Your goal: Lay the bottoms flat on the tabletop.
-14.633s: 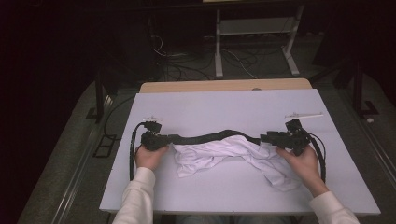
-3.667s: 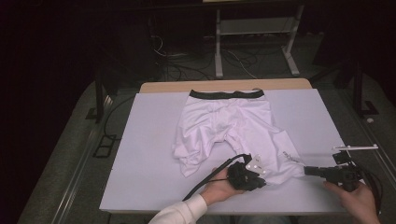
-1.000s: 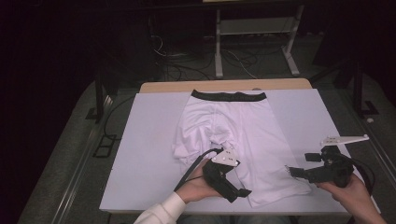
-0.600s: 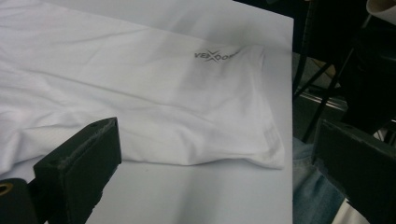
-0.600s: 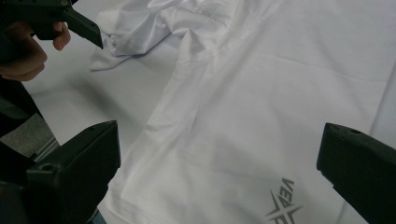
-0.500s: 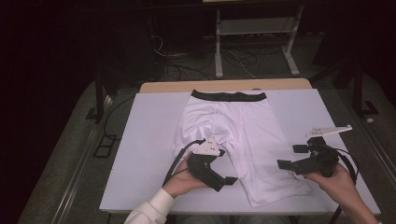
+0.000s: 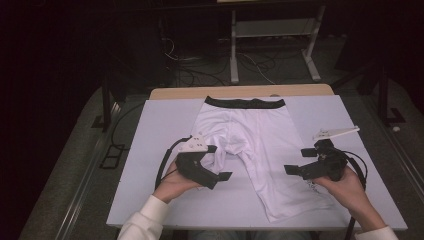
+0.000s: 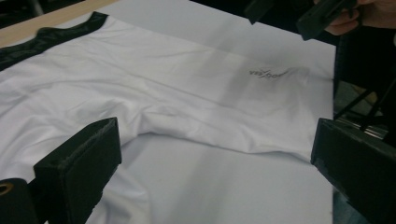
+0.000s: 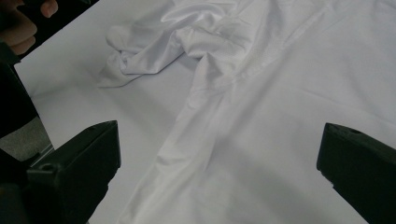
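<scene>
On the desk [image 7: 160, 125] lie the white shorts [image 7: 260, 145], black waistband at the far edge, one leg bunched, the other flat. Left of the shorts, the left gripper [image 7: 212, 172] is held in a curled hand beside the bunched leg, fingers spread wide and empty, aimed across the cloth. A second ago it sat over the flat leg; it has moved off leftward. Right of the shorts, the right gripper [image 7: 300, 162] points inward, fingers spread, empty, a little farther from the person than before. Small grey print on the flat leg is blurred; unreadable.
</scene>
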{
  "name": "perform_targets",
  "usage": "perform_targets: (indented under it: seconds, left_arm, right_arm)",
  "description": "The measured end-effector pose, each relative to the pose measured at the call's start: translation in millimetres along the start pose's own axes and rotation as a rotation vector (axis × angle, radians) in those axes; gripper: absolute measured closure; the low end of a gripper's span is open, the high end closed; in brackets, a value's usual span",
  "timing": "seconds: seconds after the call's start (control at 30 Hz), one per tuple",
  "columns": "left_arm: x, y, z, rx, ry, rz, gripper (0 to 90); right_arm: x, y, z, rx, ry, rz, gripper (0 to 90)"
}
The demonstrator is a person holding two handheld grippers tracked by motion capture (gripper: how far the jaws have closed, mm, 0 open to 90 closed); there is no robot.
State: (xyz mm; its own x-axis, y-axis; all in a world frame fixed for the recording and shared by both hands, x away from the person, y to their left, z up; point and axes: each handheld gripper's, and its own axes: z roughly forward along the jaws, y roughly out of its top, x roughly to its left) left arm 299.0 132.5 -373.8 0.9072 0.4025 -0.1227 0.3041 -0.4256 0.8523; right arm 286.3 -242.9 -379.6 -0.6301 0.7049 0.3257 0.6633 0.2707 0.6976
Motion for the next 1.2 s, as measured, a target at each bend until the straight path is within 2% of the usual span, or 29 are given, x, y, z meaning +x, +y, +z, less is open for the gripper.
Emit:
perform_targets:
  seconds: [0.3,0.4,0.53,0.7,0.83,0.9,1.0,1.2]
  left_arm:
    - [23.8,-14.2,-23.8,-0.014,0.087,-0.056,2.0]
    - [28.7,-21.4,-27.4,-0.005,0.114,-0.058,2.0]
    - [37.1,-30.4,-28.9,-0.015,0.125,-0.066,2.0]
    - [49.6,-36.6,-29.4,-0.003,0.141,-0.096,1.9]
    - [58.7,-43.1,-33.7,-0.003,0.173,-0.125,1.9]
    - [63.5,-46.6,-37.4,0.001,0.182,-0.143,1.9]
    - [70.3,-51.6,-43.1,-0.02,0.197,-0.167,2.0]
    - [82.4,-61.7,-43.7,-0.017,0.22,-0.211,2.0]
  right_arm:
    - [12.1,10.5,20.9,0.011,0.03,-0.024,0.0]
    - [17.1,14.4,27.9,0.016,0.037,-0.029,0.0]
    - [23.2,18.3,42.4,0.007,0.056,-0.013,0.0]
    - [31.4,18.9,72.6,0.012,0.104,0.01,0.0]
    - [41.2,21.6,90.4,0.005,0.118,0.003,0.0]
    - [47.1,24.9,95.9,0.0,0.121,-0.005,0.0]
    - [54.7,30.7,101.6,-0.016,0.128,-0.015,0.0]
    - [65.1,44.1,115.7,-0.04,0.147,-0.024,0.0]
